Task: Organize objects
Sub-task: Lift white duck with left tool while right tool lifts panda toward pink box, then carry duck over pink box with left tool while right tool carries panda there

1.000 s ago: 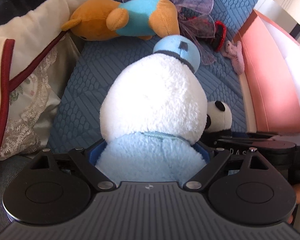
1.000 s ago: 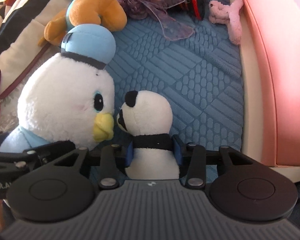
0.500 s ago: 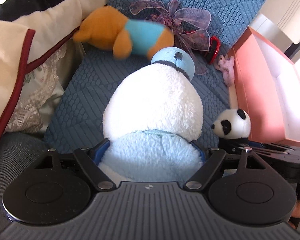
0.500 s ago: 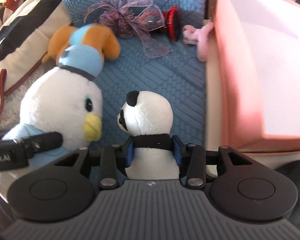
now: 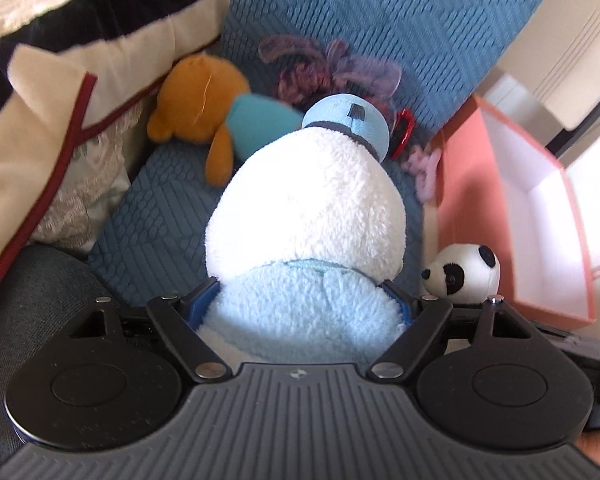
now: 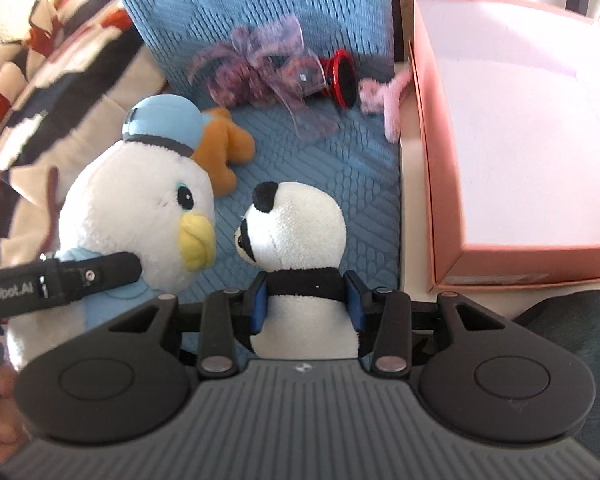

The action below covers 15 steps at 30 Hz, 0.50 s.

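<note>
Both toys are now up off the blue cushion (image 6: 340, 160): our left gripper (image 5: 300, 308) clamps the white duck plush (image 5: 304, 216), our right gripper (image 6: 306, 300) the panda plush (image 6: 300, 224). The pink box (image 6: 500, 128), at two o'clock, has swung closer, likely their destination.

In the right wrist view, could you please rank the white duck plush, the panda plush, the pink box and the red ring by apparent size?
1. pink box
2. white duck plush
3. panda plush
4. red ring

The duck and panda are nearer the camera, so they look enlarged.
</note>
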Available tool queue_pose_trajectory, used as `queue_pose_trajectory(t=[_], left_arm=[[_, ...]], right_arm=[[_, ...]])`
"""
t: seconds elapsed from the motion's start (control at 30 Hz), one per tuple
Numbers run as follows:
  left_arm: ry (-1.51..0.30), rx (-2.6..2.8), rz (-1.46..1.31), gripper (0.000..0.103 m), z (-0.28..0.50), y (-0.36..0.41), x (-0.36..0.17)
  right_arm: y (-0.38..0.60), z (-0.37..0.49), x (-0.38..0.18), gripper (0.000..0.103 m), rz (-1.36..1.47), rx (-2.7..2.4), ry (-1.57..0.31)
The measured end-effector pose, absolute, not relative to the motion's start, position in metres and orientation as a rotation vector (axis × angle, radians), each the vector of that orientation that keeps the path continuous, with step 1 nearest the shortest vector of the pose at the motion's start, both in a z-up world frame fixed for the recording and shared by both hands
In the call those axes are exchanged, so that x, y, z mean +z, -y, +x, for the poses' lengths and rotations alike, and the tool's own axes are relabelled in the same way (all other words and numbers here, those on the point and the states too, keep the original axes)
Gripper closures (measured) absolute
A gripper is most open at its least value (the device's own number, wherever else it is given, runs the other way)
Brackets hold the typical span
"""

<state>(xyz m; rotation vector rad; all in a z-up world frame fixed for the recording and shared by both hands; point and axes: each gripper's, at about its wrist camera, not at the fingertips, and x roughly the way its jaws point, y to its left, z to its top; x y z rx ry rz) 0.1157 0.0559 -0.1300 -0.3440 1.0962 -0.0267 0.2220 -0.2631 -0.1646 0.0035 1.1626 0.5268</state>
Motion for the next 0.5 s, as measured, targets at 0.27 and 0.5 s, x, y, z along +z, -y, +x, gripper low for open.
queue_pose_trajectory(t=[0.27, 0.5], left_arm=[[-1.025, -0.034, -0.381, 0.019, 0.125, -0.043, -0.085], [-0.974, -0.048, -0.363, 0.019, 0.140, -0.020, -0.048]], right_arm=[[0.281, 0.231, -0.122, 0.061, 0.052, 0.552, -1.089], [0.293, 0.251, -0.089, 0.061, 0.067, 0.571, -1.028]])
